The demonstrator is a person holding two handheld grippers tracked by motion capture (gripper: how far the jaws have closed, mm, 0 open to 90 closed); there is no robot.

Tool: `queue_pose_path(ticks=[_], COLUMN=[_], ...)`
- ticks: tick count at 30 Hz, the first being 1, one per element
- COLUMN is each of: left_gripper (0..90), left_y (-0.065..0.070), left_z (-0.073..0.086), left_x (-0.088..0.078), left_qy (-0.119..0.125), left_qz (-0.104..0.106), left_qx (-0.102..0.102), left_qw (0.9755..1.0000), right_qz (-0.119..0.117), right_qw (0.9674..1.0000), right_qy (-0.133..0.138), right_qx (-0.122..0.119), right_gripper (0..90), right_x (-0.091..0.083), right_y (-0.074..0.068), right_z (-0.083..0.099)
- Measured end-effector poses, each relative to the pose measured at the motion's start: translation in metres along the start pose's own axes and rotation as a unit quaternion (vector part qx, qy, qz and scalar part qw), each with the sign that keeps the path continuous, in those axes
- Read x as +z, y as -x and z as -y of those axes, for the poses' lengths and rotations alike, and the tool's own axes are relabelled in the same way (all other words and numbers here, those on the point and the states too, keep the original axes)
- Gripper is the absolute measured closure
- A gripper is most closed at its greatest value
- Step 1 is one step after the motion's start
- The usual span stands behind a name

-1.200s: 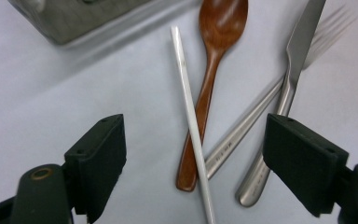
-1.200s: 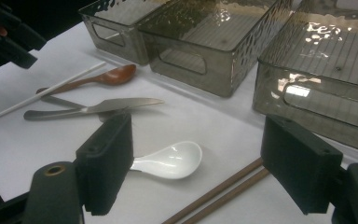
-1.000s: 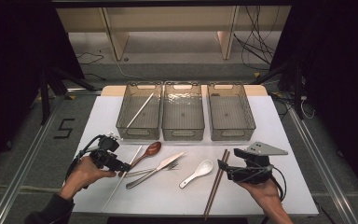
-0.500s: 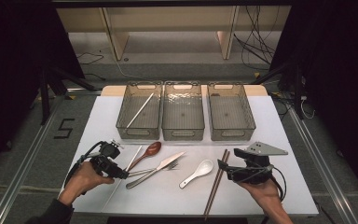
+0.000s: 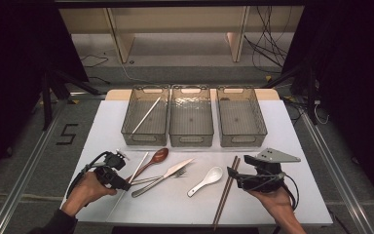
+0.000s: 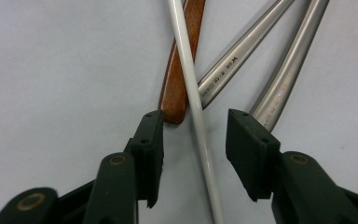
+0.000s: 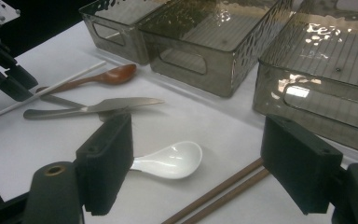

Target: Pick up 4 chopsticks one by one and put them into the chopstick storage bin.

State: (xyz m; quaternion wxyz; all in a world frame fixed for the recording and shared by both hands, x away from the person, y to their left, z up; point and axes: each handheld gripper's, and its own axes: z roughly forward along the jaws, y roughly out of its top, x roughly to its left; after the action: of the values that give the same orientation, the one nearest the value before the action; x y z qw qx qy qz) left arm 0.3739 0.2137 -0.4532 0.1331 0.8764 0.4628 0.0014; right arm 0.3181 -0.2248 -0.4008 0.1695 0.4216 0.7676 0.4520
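My left gripper (image 5: 125,185) is low over the white mat at the left. A white chopstick (image 6: 193,93) lies on the mat between its jaws, which have just been closing; the pads stand apart from the stick on both sides. That chopstick (image 5: 137,168) crosses the handle of a wooden spoon (image 5: 158,156) (image 6: 177,79). Two metal handles (image 6: 242,51) of a knife (image 5: 168,173) and a fork lie just right of it. My right gripper (image 5: 230,173) (image 7: 198,135) rests open at the right, with nothing between its jaws.
A white ceramic spoon (image 5: 207,178) (image 7: 168,161) and a pair of brown chopsticks (image 5: 226,192) lie in front of the right gripper. Three clear bins stand side by side at the back; the left bin (image 5: 143,138) holds another white chopstick (image 5: 145,115).
The left gripper has shifted a little toward the near edge, and its jaws have narrowed around the white chopstick. The right gripper has stayed put.
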Motion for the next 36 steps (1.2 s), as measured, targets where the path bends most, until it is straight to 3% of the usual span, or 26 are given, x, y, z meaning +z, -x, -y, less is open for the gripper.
queue_pose_path(ticks=[21, 31, 36], left_gripper=[72.6, 79.8, 82.3], left_y=[0.0028, 0.0027, 0.0005], left_z=[0.0017, 0.0021, 0.0029], left_x=[0.0080, 0.0088, 0.0086], left_qy=[-0.033, -0.035, -0.029], left_qz=[0.010, 0.002, 0.008], left_qx=[0.011, 0.018, 0.011], left_qw=[0.9993, 0.9992, 0.9995], right_qz=[0.000, 0.001, 0.001], right_qw=[1.0000, 1.0000, 1.0000], right_qy=[-0.001, -0.002, -0.002], right_qx=[-0.001, -0.001, 0.000], right_gripper=[26.3, 26.3, 26.3], right_x=[0.0003, 0.0006, 0.0006], right_y=[-0.0004, -0.0006, -0.0005], right_z=[0.0000, 0.0000, -0.0001])
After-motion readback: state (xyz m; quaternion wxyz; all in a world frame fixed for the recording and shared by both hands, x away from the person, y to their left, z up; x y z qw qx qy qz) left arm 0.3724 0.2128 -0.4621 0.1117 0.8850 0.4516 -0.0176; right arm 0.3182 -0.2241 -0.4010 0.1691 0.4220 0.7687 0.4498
